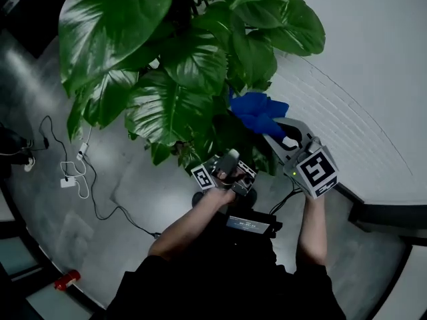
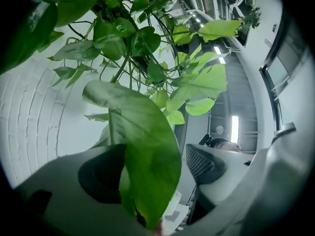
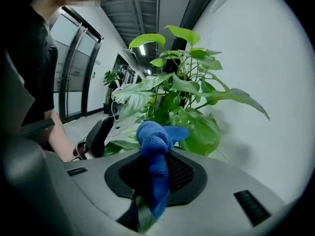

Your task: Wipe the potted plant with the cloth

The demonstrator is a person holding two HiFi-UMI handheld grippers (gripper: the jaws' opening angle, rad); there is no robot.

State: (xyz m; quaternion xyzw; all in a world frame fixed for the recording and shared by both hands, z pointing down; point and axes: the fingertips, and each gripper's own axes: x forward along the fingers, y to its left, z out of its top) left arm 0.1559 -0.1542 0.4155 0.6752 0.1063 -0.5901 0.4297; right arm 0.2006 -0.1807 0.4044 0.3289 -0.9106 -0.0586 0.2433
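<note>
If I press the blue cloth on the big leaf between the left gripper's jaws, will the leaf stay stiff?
Probably not: the big leaf is thin, on a slim stalk, and the jaws of the left gripper stand apart, not bracing it. The blue cloth droops, so it should yield too.

Dense leaves (image 1: pixel 180 65) crowd ahead, wall (image 1: pixel 373 59) close right, open floor (image 1: pixel 127 199) left

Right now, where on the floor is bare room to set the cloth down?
Bare floor lies between the cables and the left claw, and between the cables and the red object. Around the plant, by the right claw, it is crowded.
</note>
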